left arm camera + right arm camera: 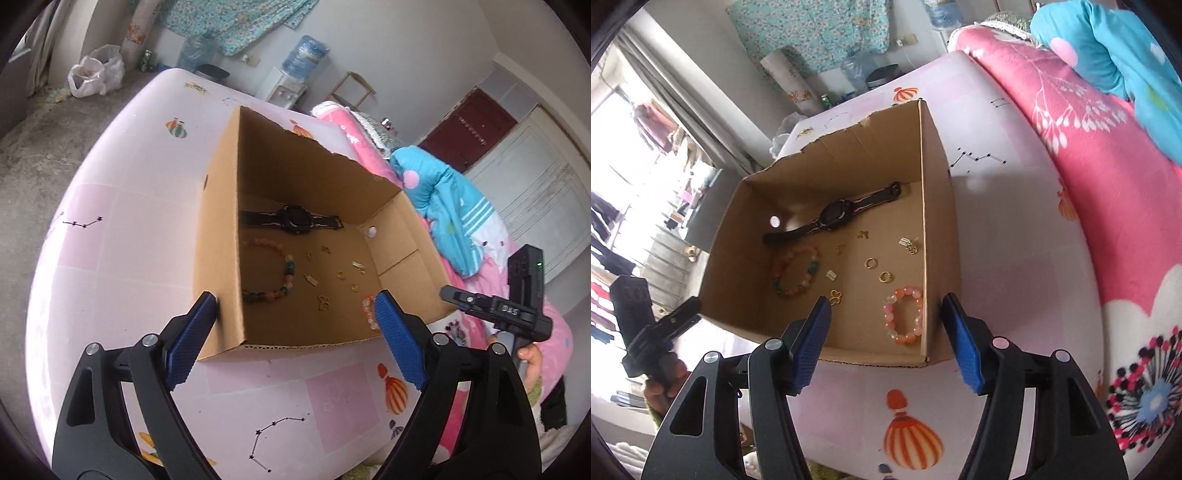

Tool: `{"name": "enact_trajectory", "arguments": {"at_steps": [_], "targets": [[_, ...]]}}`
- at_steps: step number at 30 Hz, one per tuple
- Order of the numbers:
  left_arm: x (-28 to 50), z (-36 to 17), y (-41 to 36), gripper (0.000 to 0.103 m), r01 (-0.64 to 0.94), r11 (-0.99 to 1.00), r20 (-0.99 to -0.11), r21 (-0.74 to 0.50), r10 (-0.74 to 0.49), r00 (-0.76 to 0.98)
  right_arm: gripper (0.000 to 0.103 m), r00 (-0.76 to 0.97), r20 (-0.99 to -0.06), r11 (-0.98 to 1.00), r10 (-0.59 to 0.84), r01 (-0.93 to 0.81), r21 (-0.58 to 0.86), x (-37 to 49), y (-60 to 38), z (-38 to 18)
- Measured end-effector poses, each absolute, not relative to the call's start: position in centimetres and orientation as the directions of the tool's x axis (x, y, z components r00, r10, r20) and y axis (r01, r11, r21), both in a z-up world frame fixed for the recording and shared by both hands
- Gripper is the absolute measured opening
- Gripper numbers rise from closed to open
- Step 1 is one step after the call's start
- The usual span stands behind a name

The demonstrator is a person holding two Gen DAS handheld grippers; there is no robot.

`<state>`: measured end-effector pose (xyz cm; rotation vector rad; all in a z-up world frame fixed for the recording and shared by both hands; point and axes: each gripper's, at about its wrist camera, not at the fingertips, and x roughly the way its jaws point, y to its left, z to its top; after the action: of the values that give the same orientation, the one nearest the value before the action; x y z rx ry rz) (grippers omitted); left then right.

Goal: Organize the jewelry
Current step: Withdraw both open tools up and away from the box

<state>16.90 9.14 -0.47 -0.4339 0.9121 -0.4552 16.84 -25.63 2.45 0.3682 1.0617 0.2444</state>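
Open cardboard box (221,236) at frame centre on a pink patterned table (122,206), holding a black watch (293,218) by the far wall, a multicoloured bead bracelet (280,273), small gold pieces (323,302) scattered mid-floor. Right wrist view alone shows whole the pink-orange bracelet (904,320), lying against the box's right wall near the front corner; left wrist view catches only its edge behind a blue pad. Left wrist view alone shows a water dispenser (282,83) and red door (469,131) at upper right. Left gripper (295,332) wide open, empty, spanning the box's near left corner, left pad at the outer wall. Right gripper (886,341) wide open, empty, straddling the near right wall. Pink blanket (1089,155) along the right of the right wrist view.
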Motion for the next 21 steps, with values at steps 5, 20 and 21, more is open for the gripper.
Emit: {"name": "enact_trajectory", "arguments": {"at_steps": [5, 20, 21], "targets": [[15.2, 0.3, 9.0, 0.083, 0.173, 0.825, -0.664, -0.539, -0.542, 0.515, 0.061, 0.475, -0.791, 0.904, 0.385, -0.021, 0.427, 15.0, -26.4, 2.7], [8.9, 0.2, 7.1, 0.083, 0.165, 0.833, -0.708, -0.528, -0.539, 0.457, 0.061, 0.486, -0.782, 0.89, 0.39, 0.02, 0.456, 9.7, -28.5, 2.1], [8.8, 0.1, 7.2, 0.083, 0.165, 0.833, -0.707, -0.527, -0.538, 0.458, 0.061, 0.488, -0.78, 0.888, 0.392, 0.021, 0.459, 9.5, -28.6, 2.0]]}}
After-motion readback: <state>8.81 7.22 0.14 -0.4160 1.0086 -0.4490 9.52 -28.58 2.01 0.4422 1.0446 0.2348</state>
